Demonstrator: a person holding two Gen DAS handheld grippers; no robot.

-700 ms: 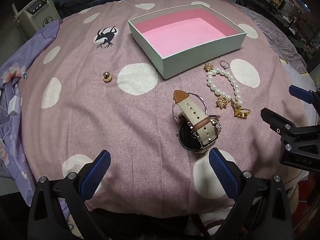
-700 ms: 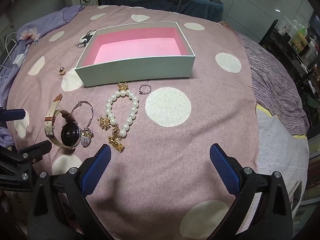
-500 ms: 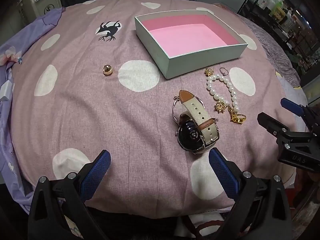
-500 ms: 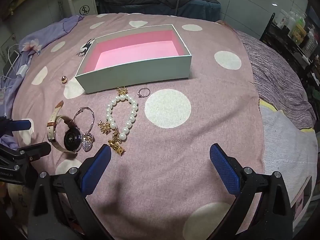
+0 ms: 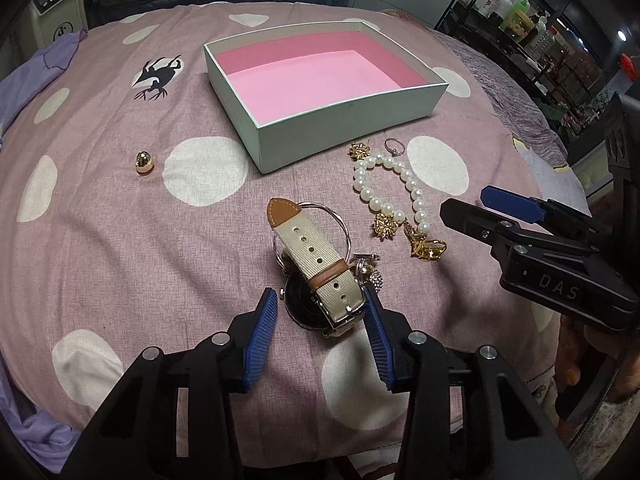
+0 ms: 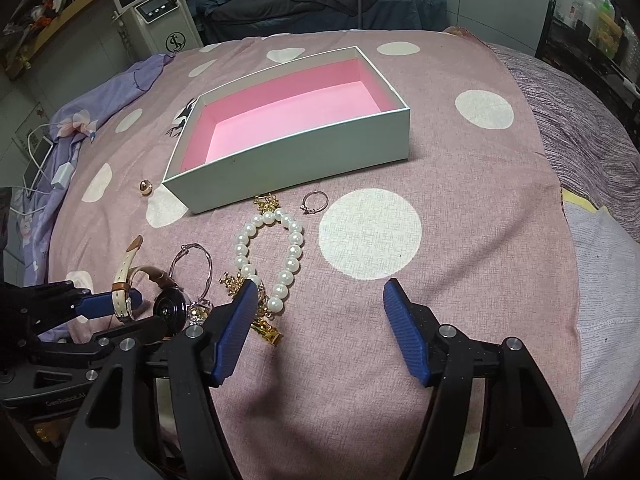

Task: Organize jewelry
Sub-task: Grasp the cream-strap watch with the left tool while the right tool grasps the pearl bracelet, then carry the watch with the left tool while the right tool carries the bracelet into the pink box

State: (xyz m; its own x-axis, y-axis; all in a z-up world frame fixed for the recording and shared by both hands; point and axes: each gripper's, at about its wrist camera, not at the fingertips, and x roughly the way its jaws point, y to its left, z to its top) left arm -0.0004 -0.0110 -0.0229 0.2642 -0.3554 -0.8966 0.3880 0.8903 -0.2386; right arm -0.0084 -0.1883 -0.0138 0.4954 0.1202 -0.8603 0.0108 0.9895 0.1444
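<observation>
The left gripper (image 5: 320,312) has been closing around the watch (image 5: 324,284). Its blue pads bracket the case and the buckled strap; the right pad touches the buckle side, while a sliver of cloth still shows beside the left pad. The jaws are therefore narrowed around the watch but not yet clamped on it. The steep downward tilt suits a pick from above, taking the watch across its case, its most rigid section.

The right gripper (image 6: 316,328) hangs with its jaws spread wide and empty. Its left pad sits over the lower end of the pearl bracelet (image 6: 272,256), probably staged for the next pick.

Item count, outward from the watch:
- One watch, cream strap with tan tip.
- One thin wire bangle (image 5: 320,220) with a rhinestone charm, partly under the strap.
- One pearl bracelet with gold charms.
- One small ring (image 5: 394,147).
- One gold bead (image 5: 144,161), well apart to the left.
- One open box (image 5: 340,132), pink-lined and empty, the likely destination.

All rest on the dotted bedspread (image 5: 120,248).
</observation>
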